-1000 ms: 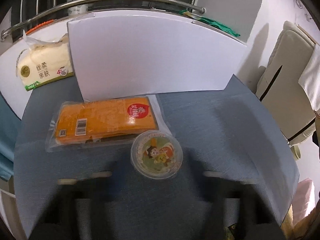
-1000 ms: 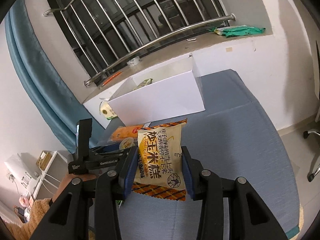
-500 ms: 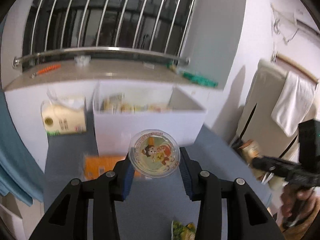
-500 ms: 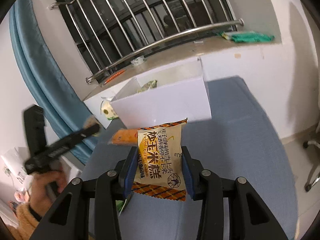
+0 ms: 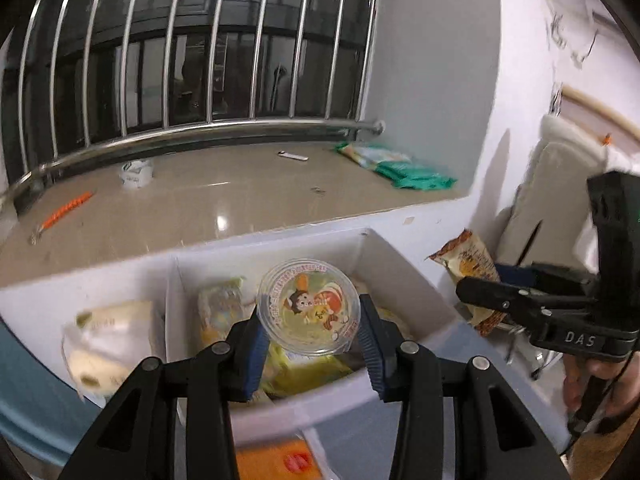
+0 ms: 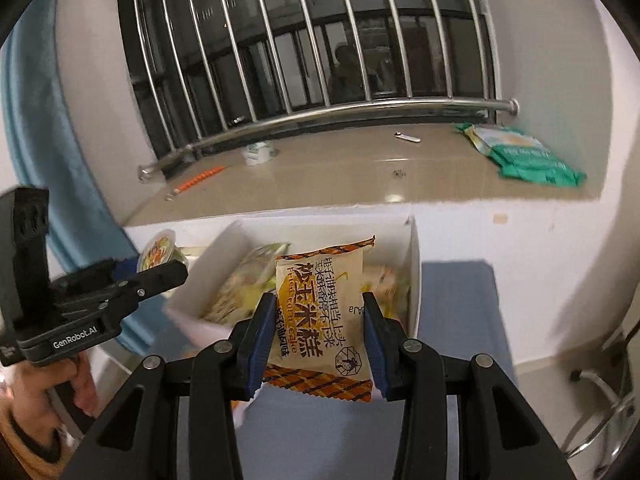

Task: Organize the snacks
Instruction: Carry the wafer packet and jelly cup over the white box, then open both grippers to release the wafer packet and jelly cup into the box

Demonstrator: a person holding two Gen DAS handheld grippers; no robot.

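Above the white box (image 5: 404,276), our left gripper (image 5: 308,336) clamps the jelly cup (image 5: 308,306) while our right gripper (image 6: 316,332) grips the corn-cake packet (image 6: 320,312).

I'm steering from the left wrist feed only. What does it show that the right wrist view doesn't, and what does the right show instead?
Left only: the tissue pack left of the white box, and an orange packet below its front wall.

Right only: the blue table surface right of the box, and a chair base.

Both: left gripper shut on the jelly cup, right gripper shut on the corn cake packet, and the green packets on the sill.
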